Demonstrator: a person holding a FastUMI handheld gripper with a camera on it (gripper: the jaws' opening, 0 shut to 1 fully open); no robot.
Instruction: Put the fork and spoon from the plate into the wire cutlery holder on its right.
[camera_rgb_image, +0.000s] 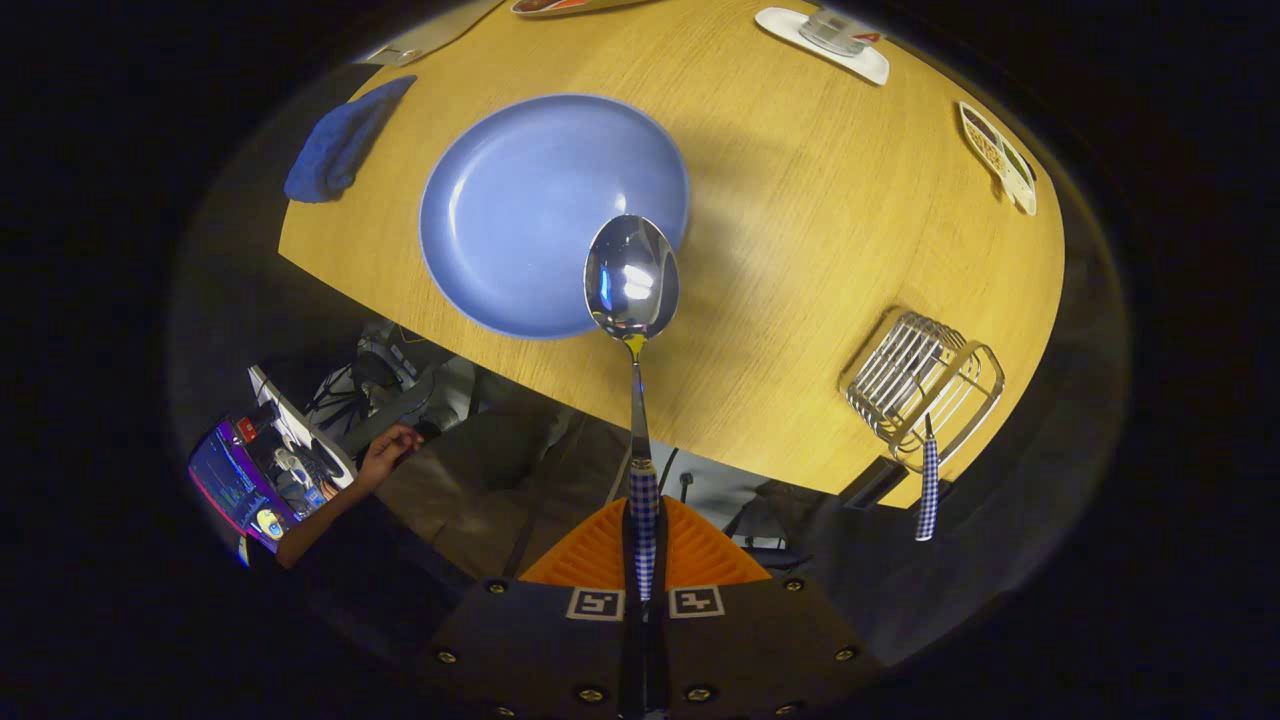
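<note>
My gripper (645, 545) is shut on the checked handle of a steel spoon (632, 275), which sticks straight out ahead of the fingers, lifted high above the table. The spoon's bowl hangs over the near right rim of a blue plate (500, 200) that lies bare on the wooden table. To the right, near the table's edge, stands the wire cutlery holder (925, 385). A checked handle (929, 490), the fork's as far as I can tell, pokes out of the holder toward me.
A blue cloth (340, 145) lies over the table's left edge. A white coaster with a glass (830, 38) sits at the far side, and a small card (998, 155) at the far right. A person's hand (385, 452) rests by a screen below the table.
</note>
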